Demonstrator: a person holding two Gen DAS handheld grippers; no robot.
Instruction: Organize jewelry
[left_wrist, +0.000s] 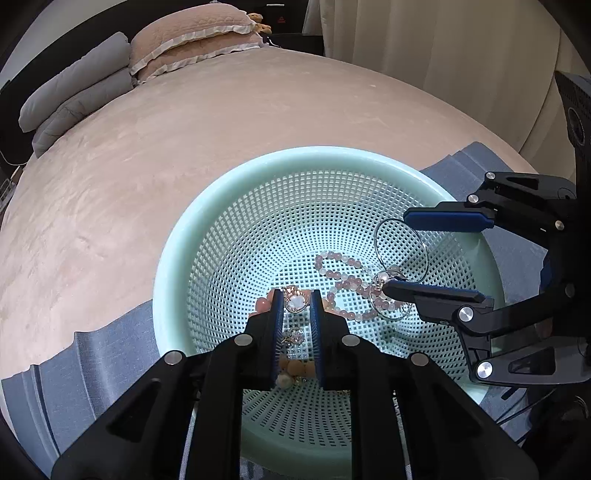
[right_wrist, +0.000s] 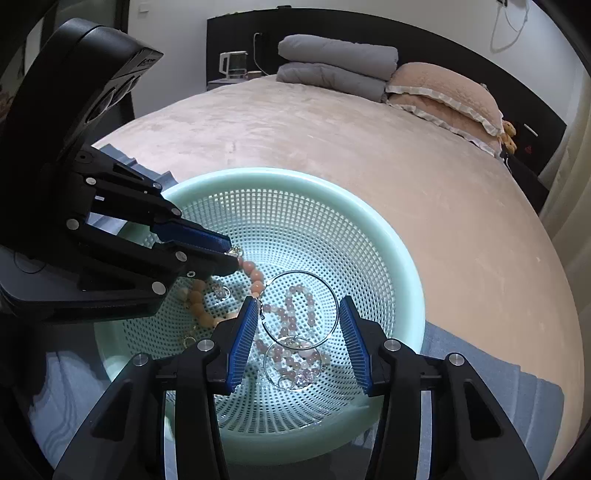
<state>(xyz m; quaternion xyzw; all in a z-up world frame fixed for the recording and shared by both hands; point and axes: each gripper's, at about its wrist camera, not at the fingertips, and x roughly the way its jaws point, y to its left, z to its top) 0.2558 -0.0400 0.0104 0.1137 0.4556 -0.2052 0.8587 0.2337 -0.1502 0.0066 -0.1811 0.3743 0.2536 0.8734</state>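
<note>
A mint green mesh basket (left_wrist: 177, 258) (right_wrist: 406, 266) sits on a bed and holds jewelry. My left gripper (left_wrist: 297, 295) (right_wrist: 232, 254) reaches into it with its jaws a narrow gap apart. A silver charm (left_wrist: 295, 303) lies between the tips, and an orange bead bracelet (left_wrist: 295, 367) (right_wrist: 255, 275) trails down from them. My right gripper (right_wrist: 299, 300) (left_wrist: 397, 251) spans a large silver hoop (right_wrist: 299, 272) (left_wrist: 375, 242) with a pad against each side. A pink bead bracelet (left_wrist: 343, 284) (right_wrist: 295, 321) and a smaller hoop (right_wrist: 264, 363) lie on the basket floor.
A blue-grey cloth (left_wrist: 92, 362) (right_wrist: 517, 398) lies under the basket on the pink bedcover (left_wrist: 184, 147). Pink pillows (right_wrist: 443, 92) and folded grey duvets (right_wrist: 332, 59) are at the head of the bed. A kettle (right_wrist: 232, 64) stands on a nightstand beyond.
</note>
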